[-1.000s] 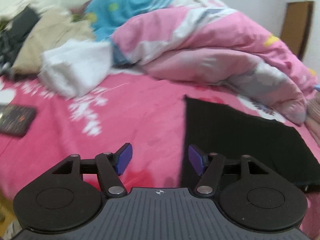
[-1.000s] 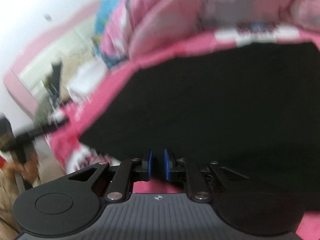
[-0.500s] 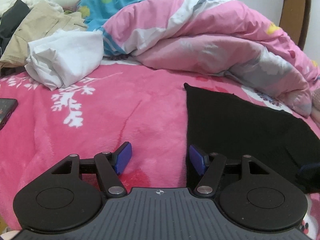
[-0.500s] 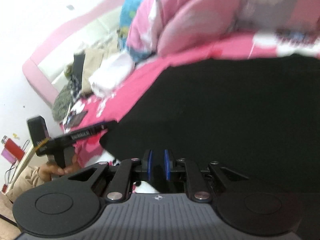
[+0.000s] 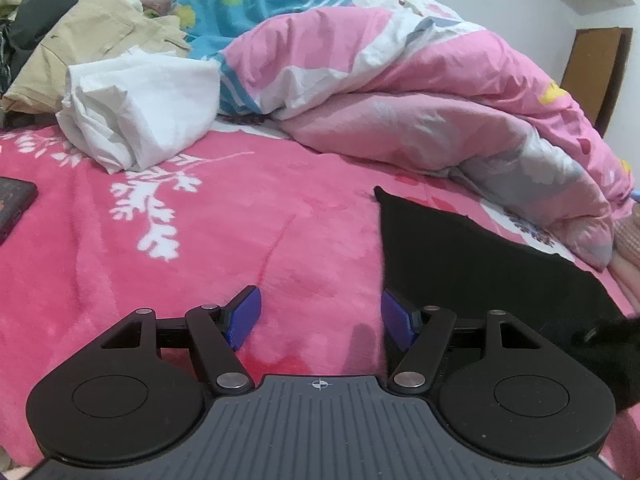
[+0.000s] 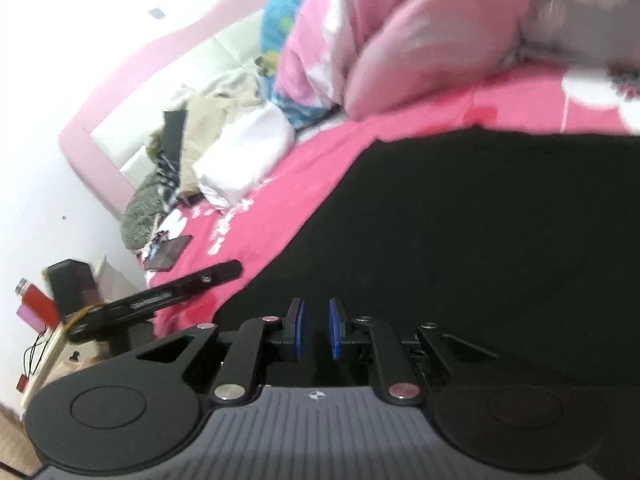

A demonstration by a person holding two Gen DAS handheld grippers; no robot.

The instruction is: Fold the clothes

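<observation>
Up front in the left wrist view: left tongs point(image 5: 320, 316) spread wide, nothing between the blue pads, hanging low over the pink bed blanket point(image 5: 200, 260). Black garment point(image 5: 480, 264) lying flat on that blanket to the right, its left edge just beside the right-hand pad. Farther back, a crumpled white cloth point(image 5: 140, 112), a beige garment point(image 5: 92, 40) and a heaped pink quilt point(image 5: 400, 100). Dark phone point(image 5: 12, 208) at the left edge.

Then the right wrist view, blurred: right tongs point(image 6: 316, 328) drawn narrow over the near edge of the black garment. Only darkness in the slim gap; cannot tell whether cloth is pinched.
</observation>
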